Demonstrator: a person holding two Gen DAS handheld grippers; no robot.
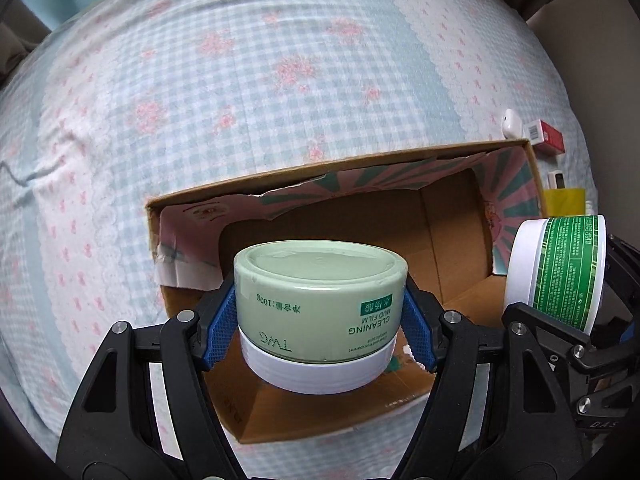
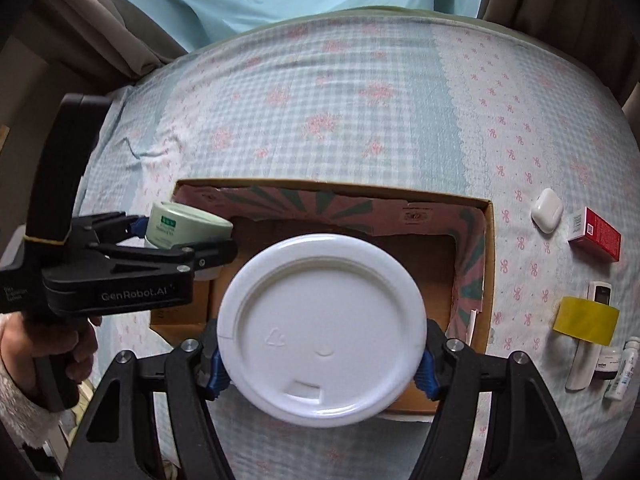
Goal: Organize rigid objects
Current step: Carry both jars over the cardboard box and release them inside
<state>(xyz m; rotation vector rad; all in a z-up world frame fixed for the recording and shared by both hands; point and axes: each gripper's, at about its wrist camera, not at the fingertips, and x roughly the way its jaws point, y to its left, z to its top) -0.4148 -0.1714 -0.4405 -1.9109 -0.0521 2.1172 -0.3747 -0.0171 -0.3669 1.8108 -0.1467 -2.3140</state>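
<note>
Both hands over the open brown cardboard box [image 1: 448, 240] on the bed's blue-and-pink checked sheet [image 1: 240, 80].

Left tool [image 1: 320, 320]: blue pads pinching a squat pale-green plastic jar with white base [image 1: 320, 304], hanging above the box's near-left part.

Right tool [image 2: 322, 364]: clamped on a white round plastic tub with green label [image 2: 322, 328], over the box's near edge.

Step in hand, likely: carrying both jars in for deposit. Next calls for lowering to the box floor, then spreading the jaws.

Hard to see: the tub blocks much of the box floor in the right wrist view. Small items beside the box — white earbud case [image 2: 547, 210], red carton [image 2: 596, 240], yellow tape roll [image 2: 585, 318] — await; those at the right edge are too small to name.
</note>
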